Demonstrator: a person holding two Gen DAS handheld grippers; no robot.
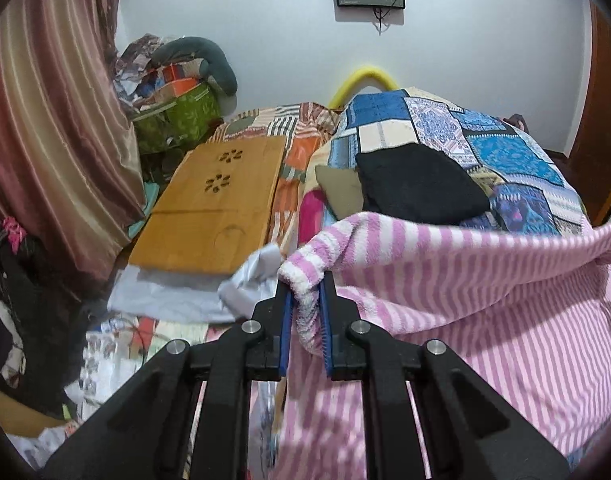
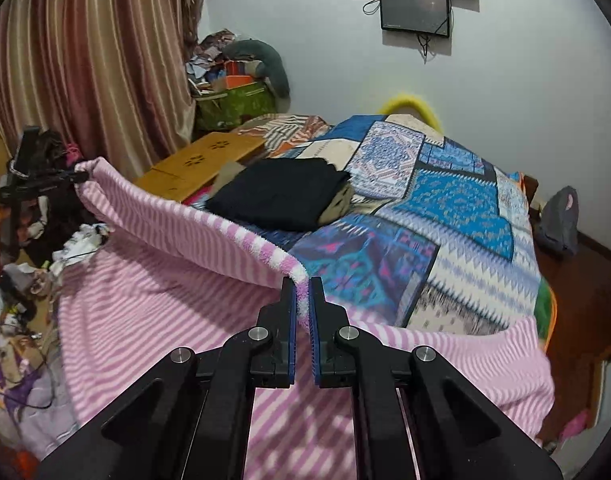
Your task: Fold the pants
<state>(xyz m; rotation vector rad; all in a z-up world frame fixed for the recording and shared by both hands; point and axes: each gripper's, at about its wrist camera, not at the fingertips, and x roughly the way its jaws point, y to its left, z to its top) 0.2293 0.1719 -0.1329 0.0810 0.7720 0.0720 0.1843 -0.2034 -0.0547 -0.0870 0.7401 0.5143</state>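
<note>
The pants (image 1: 485, 300) are fluffy, with pink and white stripes, and hang stretched in the air in front of the bed. My left gripper (image 1: 307, 280) is shut on one top corner of them. My right gripper (image 2: 302, 284) is shut on the other top corner of the pants (image 2: 165, 300). The top edge sags between the two corners. The left gripper also shows in the right wrist view (image 2: 71, 178), at the far left, holding its corner. The lower part of the pants hangs out of sight below.
A bed with a blue patchwork quilt (image 2: 445, 208) lies ahead, with folded black clothes (image 2: 281, 196) on it. A wooden lap tray (image 1: 213, 208) lies to the left. Striped curtains (image 1: 53, 120) and cluttered bags (image 1: 177, 116) stand at the left. A monitor (image 2: 415, 12) hangs on the wall.
</note>
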